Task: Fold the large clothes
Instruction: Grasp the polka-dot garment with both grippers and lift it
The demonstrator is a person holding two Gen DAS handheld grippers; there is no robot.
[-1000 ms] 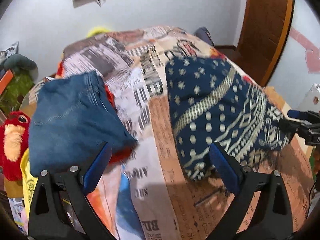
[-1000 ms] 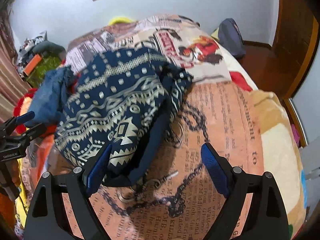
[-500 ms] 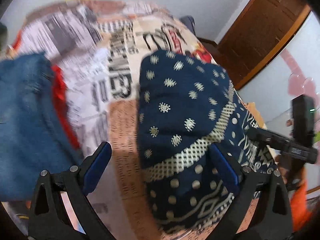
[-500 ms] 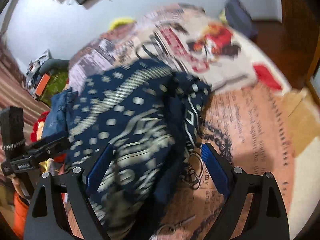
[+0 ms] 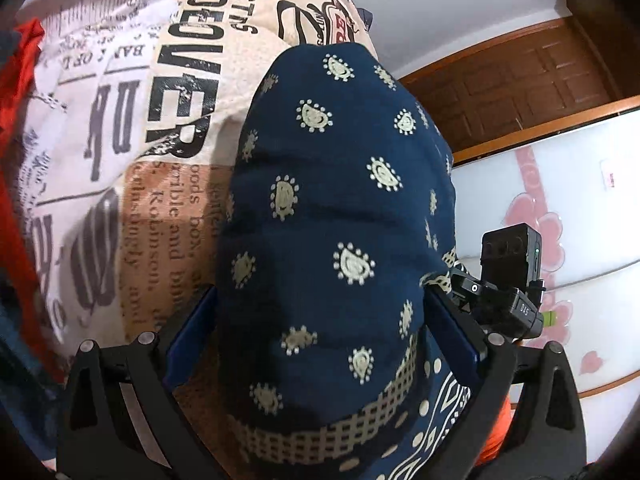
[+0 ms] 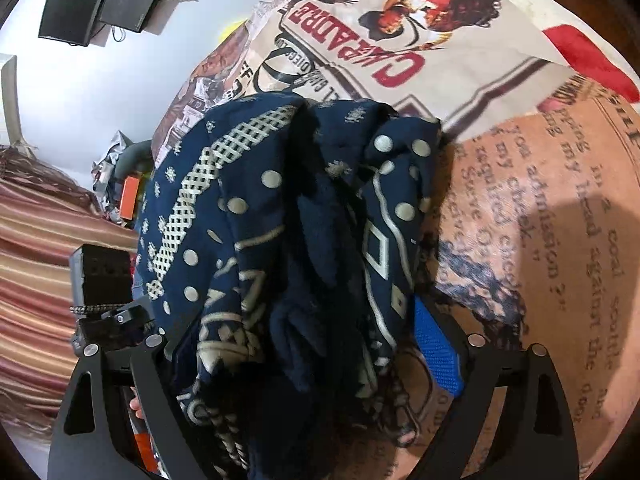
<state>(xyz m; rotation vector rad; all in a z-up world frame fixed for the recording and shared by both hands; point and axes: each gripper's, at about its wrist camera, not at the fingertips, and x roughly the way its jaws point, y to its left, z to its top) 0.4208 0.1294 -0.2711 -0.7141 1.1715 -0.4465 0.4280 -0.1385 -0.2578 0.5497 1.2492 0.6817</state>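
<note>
I see the navy patterned cloth point(image 5: 336, 240) heaped on the printed bedspread point(image 5: 132, 128). My left gripper point(image 5: 320, 328) and right gripper point(image 6: 316, 332) both straddle it, jaws spread wide, not clenched.

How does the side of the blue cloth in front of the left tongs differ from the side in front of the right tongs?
Left tongs face a smooth, rounded part of the blue cloth; right tongs face bunched, overlapping folds. The left side shows small scattered motifs above a lattice band; the right side shows dots, diamonds and lines. Both tongs stand wide open, straddling the same cloth on the printed blanket.
</note>
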